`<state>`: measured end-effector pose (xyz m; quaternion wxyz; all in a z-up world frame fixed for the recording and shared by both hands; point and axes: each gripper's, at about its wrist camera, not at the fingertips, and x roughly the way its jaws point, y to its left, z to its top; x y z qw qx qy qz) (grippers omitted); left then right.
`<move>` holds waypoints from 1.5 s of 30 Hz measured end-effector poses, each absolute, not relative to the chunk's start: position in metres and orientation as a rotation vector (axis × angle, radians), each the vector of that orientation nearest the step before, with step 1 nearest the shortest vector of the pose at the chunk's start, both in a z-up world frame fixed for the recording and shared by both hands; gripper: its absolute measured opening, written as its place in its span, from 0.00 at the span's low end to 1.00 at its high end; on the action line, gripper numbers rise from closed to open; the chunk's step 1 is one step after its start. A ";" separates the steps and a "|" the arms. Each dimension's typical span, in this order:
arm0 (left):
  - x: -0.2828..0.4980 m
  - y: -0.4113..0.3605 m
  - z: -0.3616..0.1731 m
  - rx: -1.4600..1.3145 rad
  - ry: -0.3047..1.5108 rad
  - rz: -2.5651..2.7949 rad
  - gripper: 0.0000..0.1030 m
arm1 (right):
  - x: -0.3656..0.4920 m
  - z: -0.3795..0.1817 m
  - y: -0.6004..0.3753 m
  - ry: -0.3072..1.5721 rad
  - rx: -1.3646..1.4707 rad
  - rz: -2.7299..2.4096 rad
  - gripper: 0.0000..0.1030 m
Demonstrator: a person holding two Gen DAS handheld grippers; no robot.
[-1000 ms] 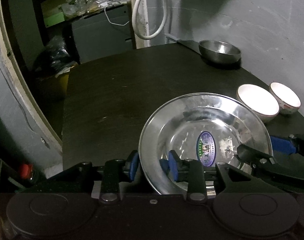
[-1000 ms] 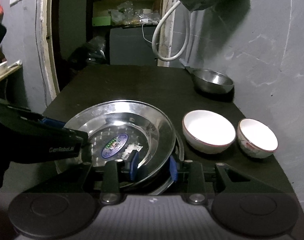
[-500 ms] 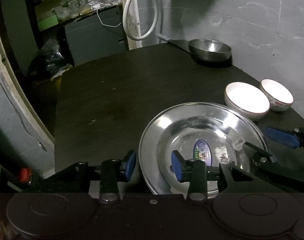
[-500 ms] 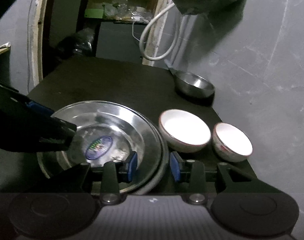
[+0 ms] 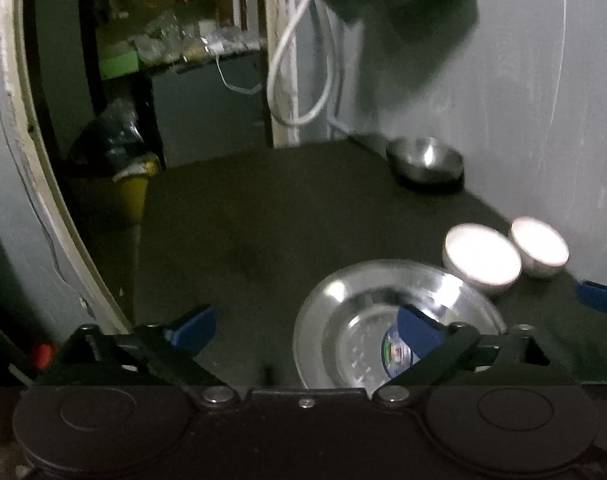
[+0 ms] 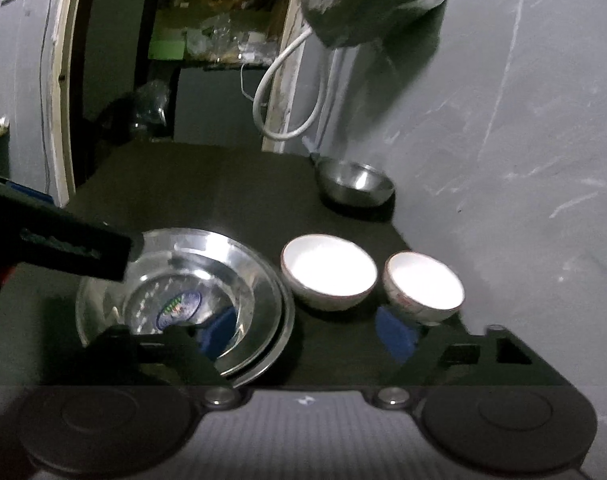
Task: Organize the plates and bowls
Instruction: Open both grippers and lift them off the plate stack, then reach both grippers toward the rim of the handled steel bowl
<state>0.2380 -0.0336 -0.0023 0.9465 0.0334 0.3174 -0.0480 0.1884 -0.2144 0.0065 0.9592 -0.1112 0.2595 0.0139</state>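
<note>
Left wrist: left hand-held gripper tilted down, just opened wide, empty; right hand-held gripper likewise.

Lower plate mostly hidden (only its rim shows)

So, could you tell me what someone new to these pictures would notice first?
Probably the shiny steel plate with its oval sticker, stacked on another plate near the front of the dark table. Just to its right sit two bright white bowls side by side, with a steel bowl farther back by the grey wall. Both the left gripper and right gripper have just opened wide, holding nothing.
</note>
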 end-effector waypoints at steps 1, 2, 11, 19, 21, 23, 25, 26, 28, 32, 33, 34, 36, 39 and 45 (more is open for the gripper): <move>0.232 -0.030 0.006 0.062 0.625 -0.099 0.98 | 0.183 0.014 -0.217 0.523 -0.218 0.032 0.89; 0.227 -0.028 0.014 0.057 0.607 -0.103 0.98 | 0.179 0.021 -0.219 0.519 -0.213 0.032 0.90; 0.187 -0.008 0.104 -0.020 0.427 -0.212 0.99 | 0.118 0.125 -0.248 0.464 -0.097 0.022 1.00; 0.214 -0.011 0.194 -0.070 0.406 -0.237 0.99 | 0.111 0.236 -0.268 0.378 -0.109 0.040 1.00; 0.229 -0.011 0.213 -0.070 0.409 -0.235 0.99 | 0.119 0.257 -0.271 0.349 -0.146 0.074 1.00; 0.248 -0.012 0.230 -0.061 0.410 -0.221 0.99 | 0.133 0.273 -0.272 0.328 -0.198 0.080 1.00; 0.261 -0.013 0.239 -0.053 0.408 -0.208 0.99 | 0.150 0.280 -0.274 0.316 -0.236 0.059 1.00; 0.270 -0.015 0.243 -0.046 0.407 -0.194 0.99 | 0.160 0.281 -0.276 0.313 -0.241 0.058 1.00; 0.288 -0.017 0.246 -0.038 0.403 -0.181 0.99 | 0.180 0.278 -0.279 0.314 -0.229 0.064 1.00; 0.334 -0.026 0.237 -0.007 0.450 -0.128 0.99 | 0.234 0.255 -0.287 0.355 -0.155 0.092 1.00; 0.346 -0.030 0.231 0.001 0.470 -0.106 0.99 | 0.248 0.245 -0.289 0.368 -0.139 0.088 1.00; 0.356 -0.032 0.225 0.005 0.483 -0.094 0.99 | 0.256 0.234 -0.290 0.377 -0.129 0.080 1.00; 0.376 -0.037 0.209 0.004 0.518 -0.082 0.99 | 0.281 0.206 -0.289 0.396 -0.106 0.062 1.00; 0.409 -0.048 0.178 0.011 0.585 -0.077 0.99 | 0.311 0.169 -0.289 0.440 -0.059 0.065 1.00; 0.469 -0.079 0.111 0.057 0.631 -0.162 0.99 | 0.374 0.108 -0.300 0.514 0.082 0.050 1.00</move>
